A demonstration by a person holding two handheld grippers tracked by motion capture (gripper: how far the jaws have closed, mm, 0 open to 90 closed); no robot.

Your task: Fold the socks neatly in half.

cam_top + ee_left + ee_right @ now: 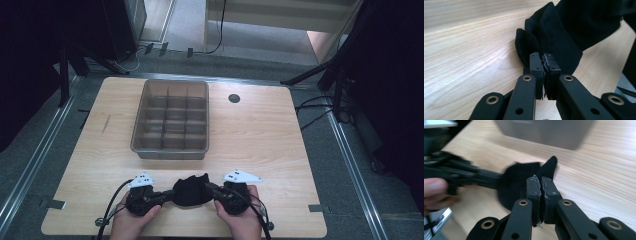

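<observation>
Left gripper view: left gripper (545, 65) has its jaws pressed together on a fold of the black cloth (574, 27); fabric is pinched between the pads with frayed threads showing at the seam.
Right gripper view: right gripper (541, 185) has its jaws clamped tight; the cloth edge appears to be caught between them, with a pointed flap standing up just beyond the tips.
Cloth position: bunched between the two grippers near the front edge of the tabletop (280, 130), roughly at its middle, resting on or just above the wood.
Grip check: both pinches sit at the cloth's outer margins, left gripper (142, 197) on one side and right gripper (232, 195) on the other; this judgement is made from the high view, where the cloth (191, 190) spans the gap between them.
Step in hand: judged to be handling the cloth for folding or for transfer to the grey divided tray (170, 150), which stands toward the far edge, left of centre.
Procedure: hold both clamps closed; move the two hands together at equal height so the cloth neither stretches nor slips.
Caution: the pinch is shallow at the pad tips; a sharp pull could free the fabric.
Clearance: lift the hanging cloth above the tray rim before crossing it.
Other item: a dark round disc (234, 98) lies near the far right, well apart.
</observation>
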